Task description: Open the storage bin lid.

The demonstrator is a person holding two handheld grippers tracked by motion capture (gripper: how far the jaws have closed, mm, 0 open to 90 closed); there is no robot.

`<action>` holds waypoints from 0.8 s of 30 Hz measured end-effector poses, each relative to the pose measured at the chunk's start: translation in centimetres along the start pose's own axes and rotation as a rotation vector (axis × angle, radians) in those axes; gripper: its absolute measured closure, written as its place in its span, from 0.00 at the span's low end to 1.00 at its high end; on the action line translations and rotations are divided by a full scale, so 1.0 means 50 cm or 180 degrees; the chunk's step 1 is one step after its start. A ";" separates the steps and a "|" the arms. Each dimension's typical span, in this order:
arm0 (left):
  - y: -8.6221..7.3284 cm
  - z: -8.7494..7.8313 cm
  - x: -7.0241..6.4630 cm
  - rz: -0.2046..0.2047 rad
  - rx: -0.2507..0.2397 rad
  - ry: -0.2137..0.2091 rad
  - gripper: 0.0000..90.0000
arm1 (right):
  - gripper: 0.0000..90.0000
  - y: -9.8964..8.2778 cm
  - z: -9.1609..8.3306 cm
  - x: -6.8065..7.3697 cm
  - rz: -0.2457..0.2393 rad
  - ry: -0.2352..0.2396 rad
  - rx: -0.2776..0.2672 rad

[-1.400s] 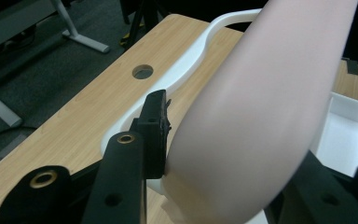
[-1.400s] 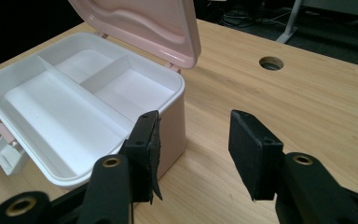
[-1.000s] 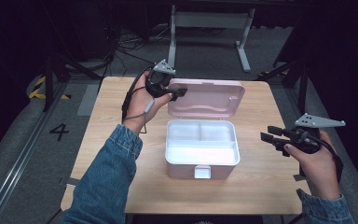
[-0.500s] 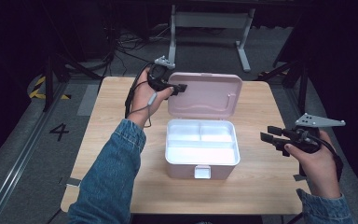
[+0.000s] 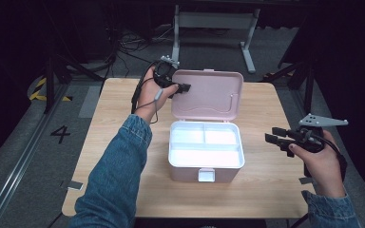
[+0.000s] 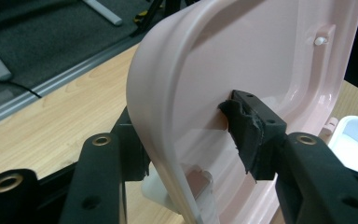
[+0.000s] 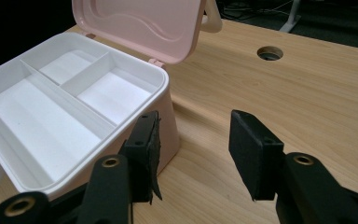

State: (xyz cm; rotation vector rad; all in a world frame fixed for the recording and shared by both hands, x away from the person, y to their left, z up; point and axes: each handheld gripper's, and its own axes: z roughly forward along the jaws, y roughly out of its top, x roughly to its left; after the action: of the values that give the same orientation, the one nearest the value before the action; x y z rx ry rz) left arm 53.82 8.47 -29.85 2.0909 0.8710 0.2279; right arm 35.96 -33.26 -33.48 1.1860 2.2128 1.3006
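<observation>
A pink box (image 5: pixel 190 175) stands mid-table, its pink lid (image 5: pixel 209 95) swung up and back. Inside it is a white divided tray (image 5: pixel 204 147) with nothing in its compartments. My left gripper (image 5: pixel 183 88) is at the lid's left edge. In the left gripper view the lid (image 6: pixel 261 51) edge runs between the jaws of the left gripper (image 6: pixel 191 135), which have just been opening; the pads stand apart from it. My right gripper (image 5: pixel 275 135) hovers open and empty right of the box. In its own view the right gripper (image 7: pixel 193 149) is beside the box wall (image 7: pixel 170 135).
The wooden table (image 5: pixel 123 114) has bare room left and right of the box. A round cable hole (image 7: pixel 270 52) lies in the tabletop beyond the right gripper. The box's latch (image 5: pixel 206 175) faces the near edge. A metal stand (image 5: pixel 214 19) is on the floor behind.
The left hand has moved toward the table's far side and the lid now leans further back. The left jaws stand wider apart. The right hand has kept still.
</observation>
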 end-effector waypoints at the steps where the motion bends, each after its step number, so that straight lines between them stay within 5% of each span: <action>1: 0.000 0.004 0.004 -0.0038 0.0006 -0.0006 0.57 | 0.60 0.000 0.001 -0.002 0.0019 0.0004 0.0006; 24: -0.026 0.070 0.045 -0.0328 0.0173 0.0006 0.45 | 0.58 -0.005 0.003 -0.010 0.0057 -0.0013 0.0011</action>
State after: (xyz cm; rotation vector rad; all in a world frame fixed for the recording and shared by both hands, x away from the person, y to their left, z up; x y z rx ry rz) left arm 56.36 8.25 -33.38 2.0890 0.9930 0.1531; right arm 36.24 -33.63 -33.86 1.2113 2.2075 1.3008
